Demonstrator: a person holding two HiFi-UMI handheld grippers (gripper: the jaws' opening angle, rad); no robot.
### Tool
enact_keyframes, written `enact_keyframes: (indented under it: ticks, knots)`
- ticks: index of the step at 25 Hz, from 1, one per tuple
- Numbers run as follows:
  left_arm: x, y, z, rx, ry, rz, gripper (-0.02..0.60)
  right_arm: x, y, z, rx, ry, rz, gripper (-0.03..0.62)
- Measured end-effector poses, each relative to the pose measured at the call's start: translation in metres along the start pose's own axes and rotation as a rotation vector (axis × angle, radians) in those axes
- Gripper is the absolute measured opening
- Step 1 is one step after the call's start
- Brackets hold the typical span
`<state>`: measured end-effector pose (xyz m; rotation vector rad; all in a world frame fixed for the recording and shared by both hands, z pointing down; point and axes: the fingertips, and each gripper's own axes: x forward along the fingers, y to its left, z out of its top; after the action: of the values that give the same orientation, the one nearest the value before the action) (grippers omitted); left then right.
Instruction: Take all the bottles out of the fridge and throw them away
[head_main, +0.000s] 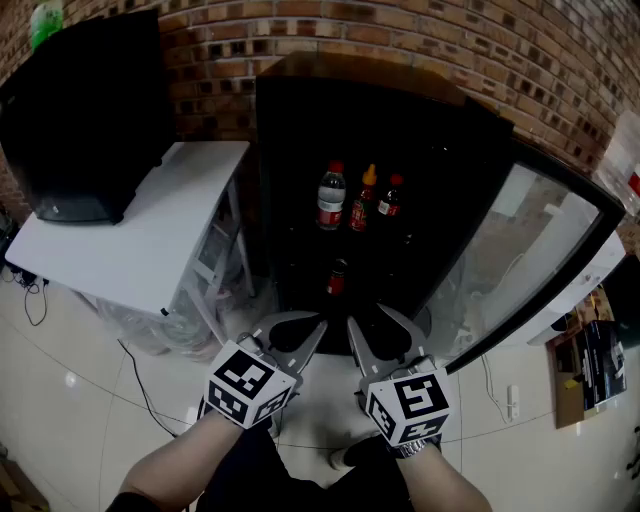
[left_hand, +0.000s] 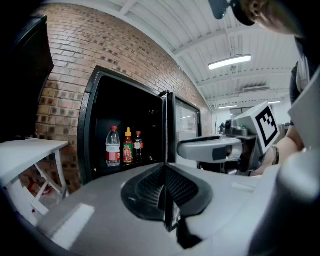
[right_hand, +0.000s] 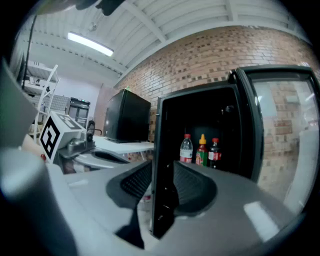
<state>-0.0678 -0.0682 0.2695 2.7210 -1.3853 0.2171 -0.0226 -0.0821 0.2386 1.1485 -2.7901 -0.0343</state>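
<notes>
Brick wall backs a black fridge (head_main: 300, 110) on a pale tiled floor, its glass door (head_main: 520, 250) swung wide to the right. A white table (head_main: 150, 230) stands just beside it on the left and carries a black boxy appliance (head_main: 90, 120).

Both tools hang level in front of the opening, well short of the shelves. My left gripper (head_main: 320, 326) has its jaws drawn together to a thin slit with nothing in them. My right gripper (head_main: 368, 315) stands partly open and is empty too.

As I read it, the step in hand is the first reach, and none of the bottles is out yet. I would open the right jaws wider before going in, since they look too narrow for a bottle body. I would take the outermost bottle first and grip it at the label, not the neck. The shut left tool should keep clear of the door edge.

The upper shelf holds three upright bottles in a close row. From left to right they are a clear water bottle (head_main: 331, 196) with a red label, a yellow-capped sauce bottle (head_main: 363, 199) and a dark red-capped bottle (head_main: 390, 197). A fourth, a small bottle (head_main: 337, 277), sits lower down in the dark. I see no bin in any view.
</notes>
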Motion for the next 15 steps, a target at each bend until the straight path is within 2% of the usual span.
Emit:
enact_keyframes:
  ticks: [15]
  knots:
    - [0.026, 0.053, -0.008, -0.011, 0.011, 0.003, 0.005, 0.098, -0.045, 0.042, -0.034, -0.028, -0.006, 0.147]
